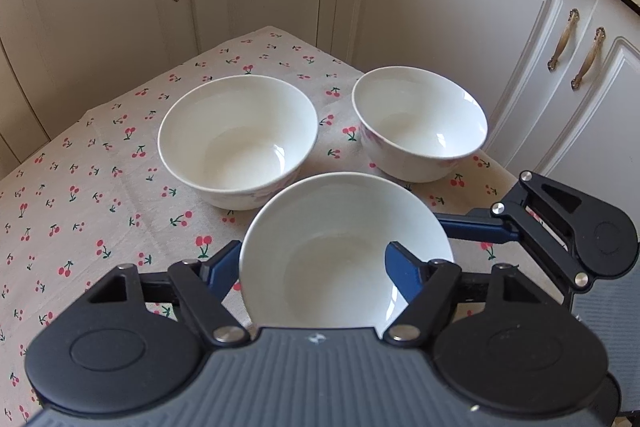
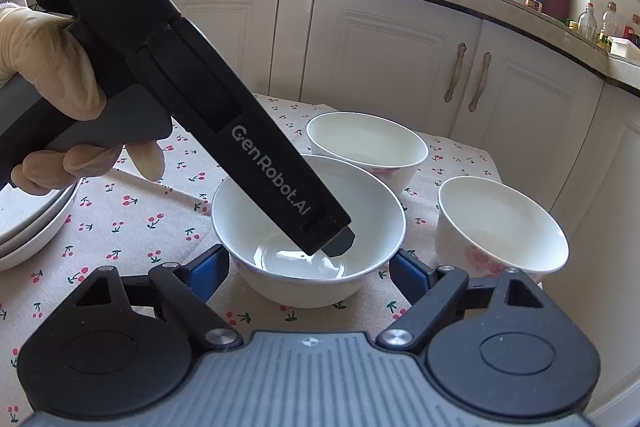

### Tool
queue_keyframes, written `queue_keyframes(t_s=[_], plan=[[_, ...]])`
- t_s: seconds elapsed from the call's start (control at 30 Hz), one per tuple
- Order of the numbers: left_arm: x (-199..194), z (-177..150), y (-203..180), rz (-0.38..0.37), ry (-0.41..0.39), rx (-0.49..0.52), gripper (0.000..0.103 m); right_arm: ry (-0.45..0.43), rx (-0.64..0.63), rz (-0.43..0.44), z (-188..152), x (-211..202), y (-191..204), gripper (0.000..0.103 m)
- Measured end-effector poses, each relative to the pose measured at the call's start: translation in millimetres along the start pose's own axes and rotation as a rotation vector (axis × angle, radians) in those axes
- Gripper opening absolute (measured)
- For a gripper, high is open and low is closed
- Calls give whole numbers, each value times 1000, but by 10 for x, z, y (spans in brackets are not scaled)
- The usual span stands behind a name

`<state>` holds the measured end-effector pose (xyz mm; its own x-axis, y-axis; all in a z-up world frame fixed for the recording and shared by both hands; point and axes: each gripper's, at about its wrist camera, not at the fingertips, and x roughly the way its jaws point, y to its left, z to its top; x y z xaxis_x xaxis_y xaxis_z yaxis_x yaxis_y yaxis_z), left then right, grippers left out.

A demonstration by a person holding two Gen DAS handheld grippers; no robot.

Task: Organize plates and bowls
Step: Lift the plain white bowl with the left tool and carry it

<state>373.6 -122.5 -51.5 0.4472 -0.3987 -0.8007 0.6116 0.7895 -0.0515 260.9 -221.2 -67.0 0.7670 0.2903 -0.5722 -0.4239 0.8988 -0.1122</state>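
Three white bowls stand on a cherry-print tablecloth (image 1: 100,187). The near bowl (image 1: 344,247) (image 2: 308,227) sits between both grippers. My left gripper (image 1: 314,267) is shut on it, with one blue finger (image 1: 224,267) outside the left wall and the other finger (image 2: 338,243) down inside. My right gripper (image 2: 310,267) has its fingertips against the bowl's two outer sides, and one of its fingers (image 1: 472,229) shows at the bowl's right. Two more bowls (image 1: 236,143) (image 1: 420,123) stand behind, apart from each other.
Stacked white plates (image 2: 32,227) lie at the table's left. A gloved hand (image 2: 44,67) holds the left gripper's handle. Cream cabinet doors (image 1: 440,7) close in behind the table, and the table's edge (image 1: 504,163) runs close by the right-hand bowl (image 2: 500,227).
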Motion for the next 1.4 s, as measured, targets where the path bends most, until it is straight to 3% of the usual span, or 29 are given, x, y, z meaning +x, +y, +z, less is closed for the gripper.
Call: queue_keyframes(t_s=[0.53,1.4], plan=[[-77,-25,-56,-14,5,13,76,11,-9,4,36,-71,48,90],[-782,-593,-500,-26,-39,-26,76,4,-55,68,-54,-1003,422,90]])
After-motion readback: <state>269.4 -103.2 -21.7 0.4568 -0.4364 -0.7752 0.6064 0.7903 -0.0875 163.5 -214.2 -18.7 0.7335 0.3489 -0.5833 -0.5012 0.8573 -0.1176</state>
